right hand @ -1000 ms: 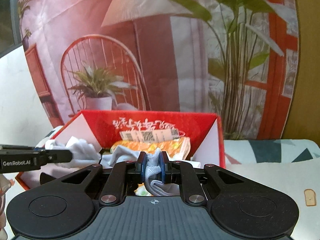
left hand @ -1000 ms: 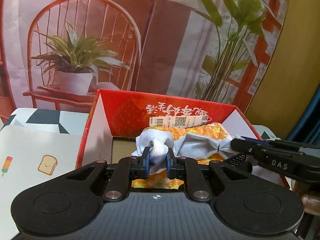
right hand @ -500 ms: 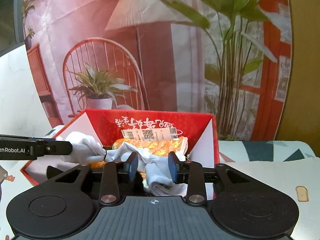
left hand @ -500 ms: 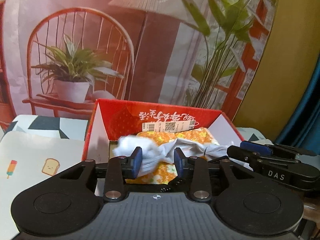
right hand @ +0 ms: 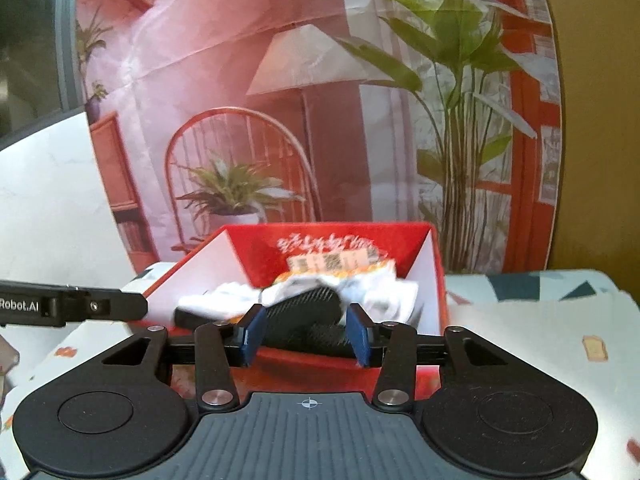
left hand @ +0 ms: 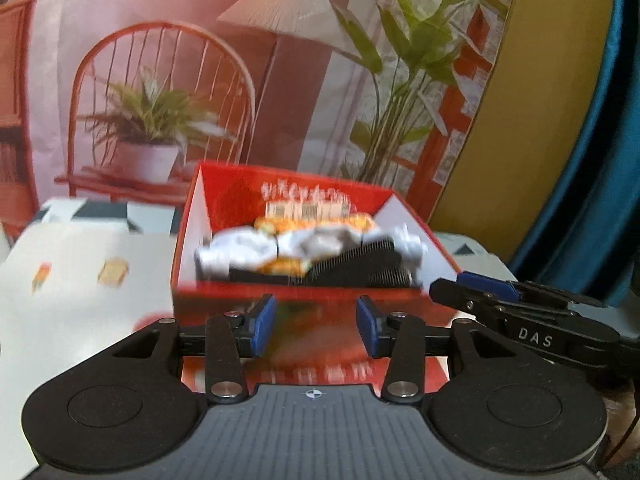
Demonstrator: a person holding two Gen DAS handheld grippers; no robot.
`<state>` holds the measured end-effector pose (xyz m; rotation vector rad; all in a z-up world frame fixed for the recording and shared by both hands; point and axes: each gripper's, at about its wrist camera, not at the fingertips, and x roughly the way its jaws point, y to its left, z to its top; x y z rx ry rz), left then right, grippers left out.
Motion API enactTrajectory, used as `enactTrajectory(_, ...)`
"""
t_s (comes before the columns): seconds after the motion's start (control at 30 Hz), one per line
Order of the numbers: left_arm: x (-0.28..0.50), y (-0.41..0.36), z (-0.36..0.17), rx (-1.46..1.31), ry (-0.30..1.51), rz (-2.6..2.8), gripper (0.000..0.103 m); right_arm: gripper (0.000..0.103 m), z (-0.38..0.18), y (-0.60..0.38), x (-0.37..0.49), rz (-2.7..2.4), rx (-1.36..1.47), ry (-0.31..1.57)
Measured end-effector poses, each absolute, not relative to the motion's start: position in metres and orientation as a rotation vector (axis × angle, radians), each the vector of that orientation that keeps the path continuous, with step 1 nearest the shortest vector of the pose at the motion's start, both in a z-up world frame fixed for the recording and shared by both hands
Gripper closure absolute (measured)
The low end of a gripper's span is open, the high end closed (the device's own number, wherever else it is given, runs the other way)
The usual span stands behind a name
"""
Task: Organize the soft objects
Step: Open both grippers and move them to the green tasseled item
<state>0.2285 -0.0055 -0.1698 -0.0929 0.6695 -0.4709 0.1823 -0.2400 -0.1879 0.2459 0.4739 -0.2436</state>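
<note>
While blur softens the left wrist view, left gripper (left hand: 316,326) seen with jaws wide and empty, short of the red box (left hand: 192,240); white cloth (left hand: 240,250) lying inside over an orange item (left hand: 288,266) and a black ribbed piece (left hand: 360,264). Right wrist view: right gripper (right hand: 304,334) likewise spread and holding nothing, just before the box's near wall. Best done by clearing both sets of fingers away level, without snagging loose folds, then checking nothing drapes over the rim.
</note>
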Motion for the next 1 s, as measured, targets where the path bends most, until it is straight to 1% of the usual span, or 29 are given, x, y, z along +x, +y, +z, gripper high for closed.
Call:
enactTrajectory(0.23, 0.184, 0.011, -0.203, -0.149, 0.738, -0.467, 0.058, 0.061, -0.212, -0.205, 0.151, -0.199, 0.246, 0.548)
enactTrajectory(0.43, 0.158, 0.022, -0.225, -0.175, 0.769, -0.438, 0.058, 0.061, -0.241, -0.173, 0.126, -0.164, 0.250, 0.650)
enactTrajectory(0.7, 0.148, 0.029, -0.241, -0.189, 0.806, -0.398, 0.058, 0.061, -0.258, -0.145, 0.109, -0.127, 0.205, 0.715)
enactTrajectory(1.0, 0.143, 0.030, -0.251, -0.191, 0.840, -0.400, 0.059, 0.061, -0.267, -0.148, 0.105, -0.123, 0.217, 0.756)
